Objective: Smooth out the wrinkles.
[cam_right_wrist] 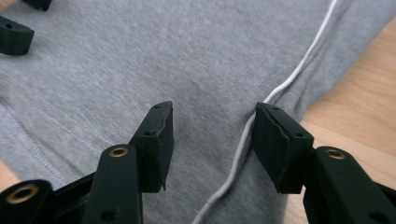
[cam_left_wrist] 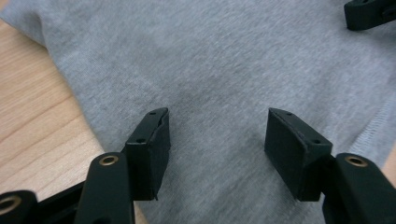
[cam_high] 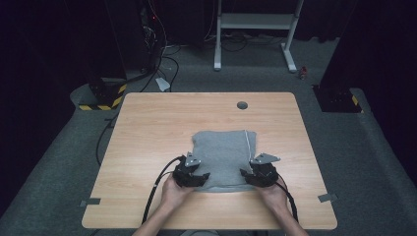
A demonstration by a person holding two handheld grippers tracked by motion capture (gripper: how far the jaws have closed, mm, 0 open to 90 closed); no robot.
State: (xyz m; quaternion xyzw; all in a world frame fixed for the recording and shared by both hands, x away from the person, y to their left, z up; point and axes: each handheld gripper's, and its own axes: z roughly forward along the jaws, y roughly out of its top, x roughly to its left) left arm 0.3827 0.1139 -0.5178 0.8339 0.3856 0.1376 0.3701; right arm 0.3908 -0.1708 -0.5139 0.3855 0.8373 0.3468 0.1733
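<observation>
A folded grey garment (cam_high: 223, 152) lies flat on the wooden table (cam_high: 157, 128), a little to the near side of its middle. A white cord (cam_high: 246, 142) runs along its right side. My left gripper (cam_high: 201, 176) rests at the garment's near left corner and my right gripper (cam_high: 246, 173) at its near right corner. In the left gripper view the left gripper (cam_left_wrist: 217, 126) is open over the grey cloth (cam_left_wrist: 224, 60), nothing pinched. In the right gripper view the right gripper (cam_right_wrist: 212, 123) is open above the cloth (cam_right_wrist: 140, 56), and the cord (cam_right_wrist: 299, 70) passes just inside its right jaw.
A round cable hole (cam_high: 242, 105) sits near the table's far edge. Grey tape marks (cam_high: 91, 201) (cam_high: 327, 197) lie at the near corners. Black cables (cam_high: 155, 189) trail from the grippers toward the person. A white frame (cam_high: 255, 24) stands on the floor beyond.
</observation>
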